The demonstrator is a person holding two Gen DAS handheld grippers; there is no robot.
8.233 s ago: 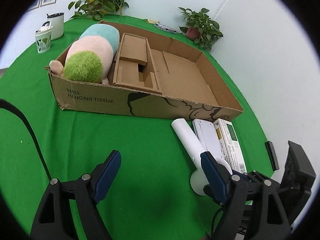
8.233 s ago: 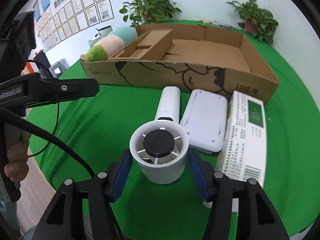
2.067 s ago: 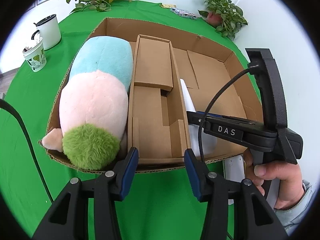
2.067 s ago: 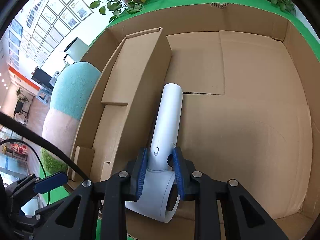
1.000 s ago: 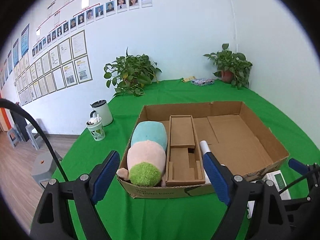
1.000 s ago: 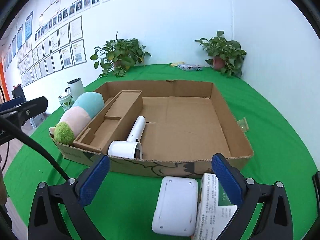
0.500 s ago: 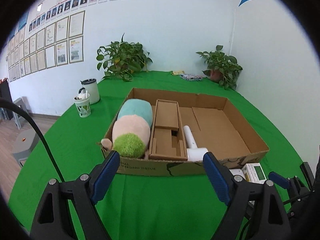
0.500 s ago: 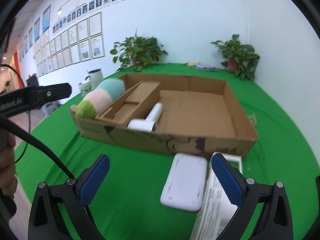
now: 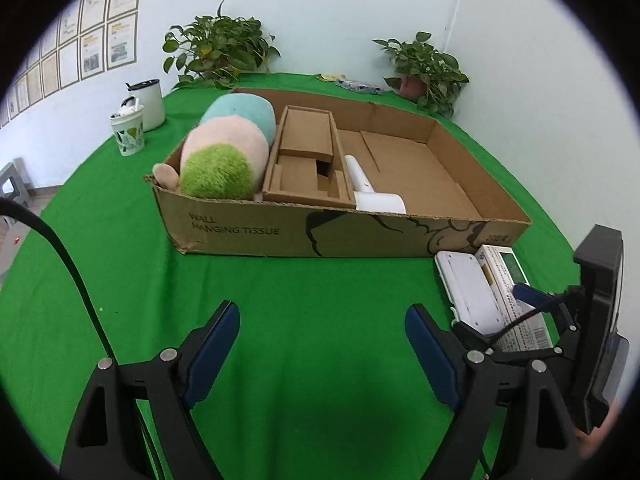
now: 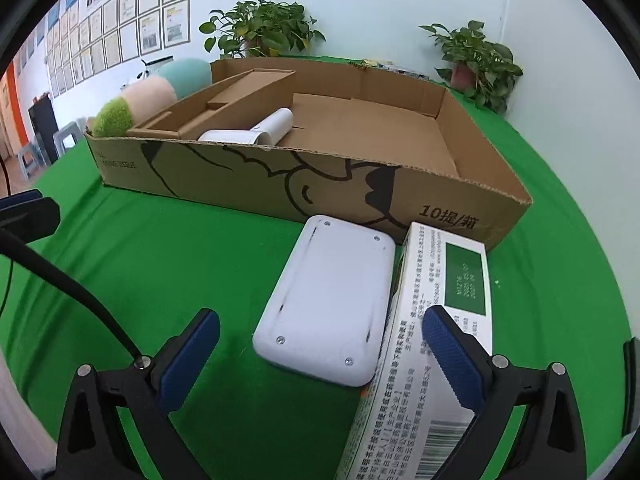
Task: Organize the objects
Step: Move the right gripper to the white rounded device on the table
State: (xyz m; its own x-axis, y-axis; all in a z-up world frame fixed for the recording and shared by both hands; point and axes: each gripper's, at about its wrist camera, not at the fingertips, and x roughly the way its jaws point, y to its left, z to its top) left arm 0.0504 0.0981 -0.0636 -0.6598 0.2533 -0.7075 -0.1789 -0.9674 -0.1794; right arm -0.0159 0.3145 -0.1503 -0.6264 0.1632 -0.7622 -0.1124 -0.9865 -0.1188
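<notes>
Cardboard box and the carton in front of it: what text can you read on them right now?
"WALL HANGING TISSUE": cardboard box front wall, left end.
"10提/箱": same wall, right end, in the right wrist view.
Green and white carton: small print, barcode digits and green panel numbers too small to read.
Framed wall sheets: unreadable.

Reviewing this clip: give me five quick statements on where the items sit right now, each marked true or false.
1. The white hair dryer lies inside the cardboard box. True.
2. The plush toy sits on the green cloth outside the box. False: it is in the box's left compartment.
3. The white flat device lies outside the box. True.
4. The printed carton is inside the box. False: it lies outside, beside the white device.
5. The right gripper grips the device. False: its fingers are closing but not touching it.
</notes>
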